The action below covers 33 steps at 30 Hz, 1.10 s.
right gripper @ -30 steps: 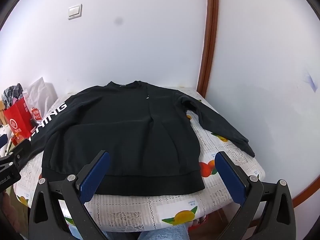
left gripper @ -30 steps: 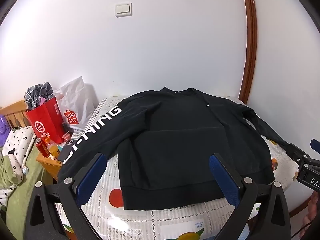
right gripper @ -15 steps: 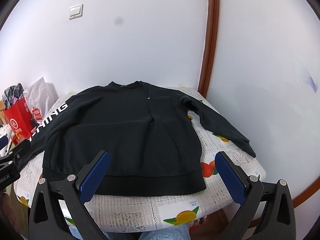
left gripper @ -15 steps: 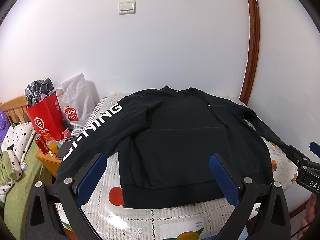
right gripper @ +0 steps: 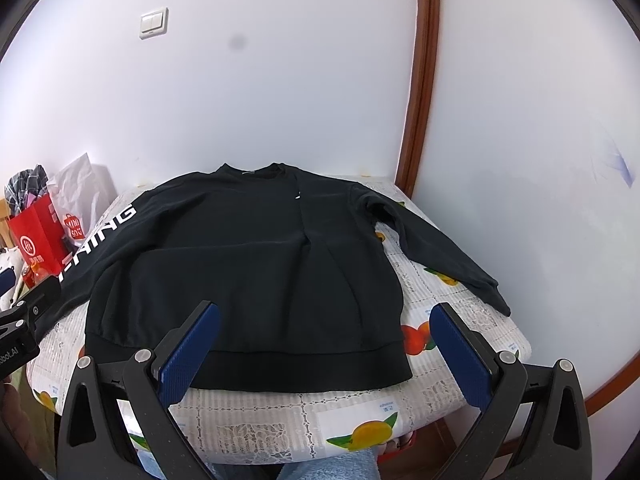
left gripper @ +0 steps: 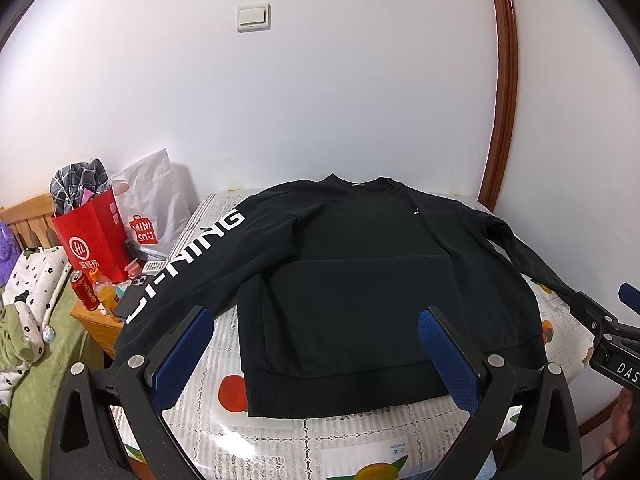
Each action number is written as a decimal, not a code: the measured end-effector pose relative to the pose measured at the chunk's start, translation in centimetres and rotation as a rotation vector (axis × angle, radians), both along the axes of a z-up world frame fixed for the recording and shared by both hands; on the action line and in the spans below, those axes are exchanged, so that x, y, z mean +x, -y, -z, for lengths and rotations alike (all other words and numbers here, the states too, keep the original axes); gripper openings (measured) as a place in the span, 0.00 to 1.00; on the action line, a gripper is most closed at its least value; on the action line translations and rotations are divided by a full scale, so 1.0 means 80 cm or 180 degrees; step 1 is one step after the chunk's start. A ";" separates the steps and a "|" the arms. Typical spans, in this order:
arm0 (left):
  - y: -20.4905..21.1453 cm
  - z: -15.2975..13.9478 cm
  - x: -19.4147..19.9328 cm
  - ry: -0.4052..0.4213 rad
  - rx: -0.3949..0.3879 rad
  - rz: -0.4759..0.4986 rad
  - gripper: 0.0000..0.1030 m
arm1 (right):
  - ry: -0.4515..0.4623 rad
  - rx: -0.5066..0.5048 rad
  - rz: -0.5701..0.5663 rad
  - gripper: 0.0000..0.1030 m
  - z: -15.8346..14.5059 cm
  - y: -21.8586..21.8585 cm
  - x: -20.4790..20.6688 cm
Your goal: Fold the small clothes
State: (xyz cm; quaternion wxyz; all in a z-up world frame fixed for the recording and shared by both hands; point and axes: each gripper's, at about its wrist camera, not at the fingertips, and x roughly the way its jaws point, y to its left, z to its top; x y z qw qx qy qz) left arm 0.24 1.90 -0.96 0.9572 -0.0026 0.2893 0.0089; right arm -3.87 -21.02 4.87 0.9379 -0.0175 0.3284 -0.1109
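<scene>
Black sweatshirt (right gripper: 248, 276) lies flat, front up, on the cloth-covered table (right gripper: 400, 404); hem near, collar far, by the wall; both sleeves spread outward, the lettered sleeve (left gripper: 180, 268) running off the left edge, the plain sleeve (right gripper: 436, 252) slanting to the right edge; this layout likely serves to expose the fold lines. Left gripper (left gripper: 316, 356) and right gripper (right gripper: 324, 356) hang over the near hem, jaws wide apart, holding nothing, seemingly poised for a first grasp. Bags (left gripper: 104, 228) stand left, well clear; no fold made yet.
</scene>
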 end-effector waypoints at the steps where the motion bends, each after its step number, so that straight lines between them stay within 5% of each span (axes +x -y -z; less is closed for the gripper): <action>1: 0.000 -0.001 0.001 -0.0003 0.0001 -0.0004 1.00 | 0.0000 0.0000 -0.0001 1.00 0.000 0.000 0.000; 33: 0.002 -0.002 0.002 0.0003 -0.0034 0.0013 1.00 | 0.0041 0.0025 -0.0003 1.00 -0.002 0.002 -0.004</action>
